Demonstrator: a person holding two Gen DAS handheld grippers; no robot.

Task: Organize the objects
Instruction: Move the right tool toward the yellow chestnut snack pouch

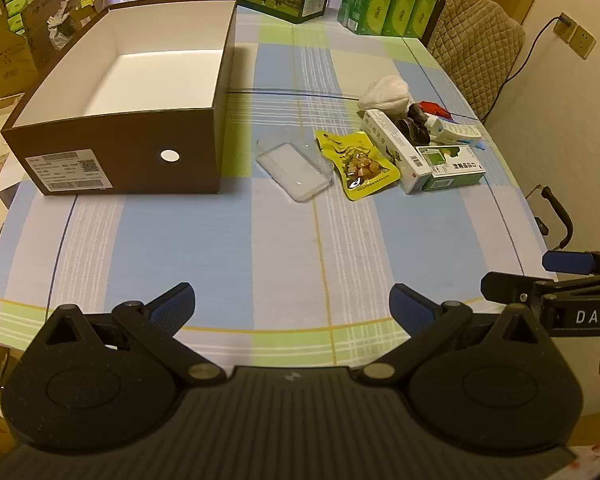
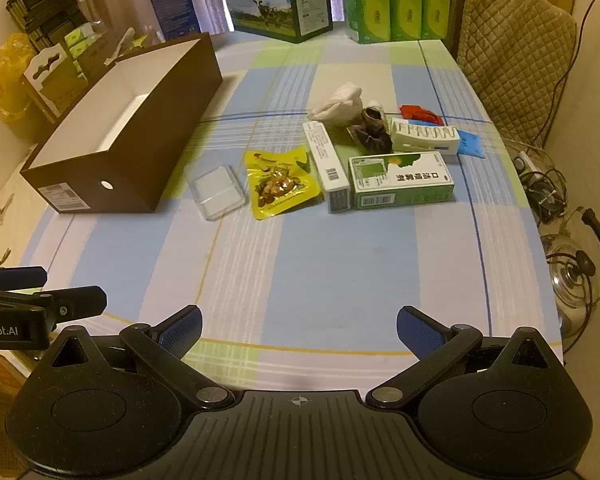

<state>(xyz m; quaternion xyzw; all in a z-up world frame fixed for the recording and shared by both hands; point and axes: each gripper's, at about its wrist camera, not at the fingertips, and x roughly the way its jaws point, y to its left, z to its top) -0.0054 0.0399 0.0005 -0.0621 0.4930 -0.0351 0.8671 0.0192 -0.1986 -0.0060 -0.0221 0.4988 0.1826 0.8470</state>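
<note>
The loose things I have to sort lie in a cluster on the far right part of the counter (image 2: 300,264), well ahead of both tools. Nearest the box is a clear plastic tray (image 2: 217,192), with a yellow snack packet (image 2: 278,184) just beside it. Next come a long white carton (image 2: 326,166) and a green and white carton (image 2: 400,179), lying side by side. Behind them I see a white wad (image 2: 338,106), something dark I cannot identify (image 2: 374,130), a white ribbed pack (image 2: 424,136) and a red item (image 2: 420,113). The open brown box (image 1: 128,156) stands to the left, its white inside bare. My left tool (image 1: 292,308) and right tool (image 2: 299,330) both hang over the near edge, fingers spread wide, gripping nothing.
</note>
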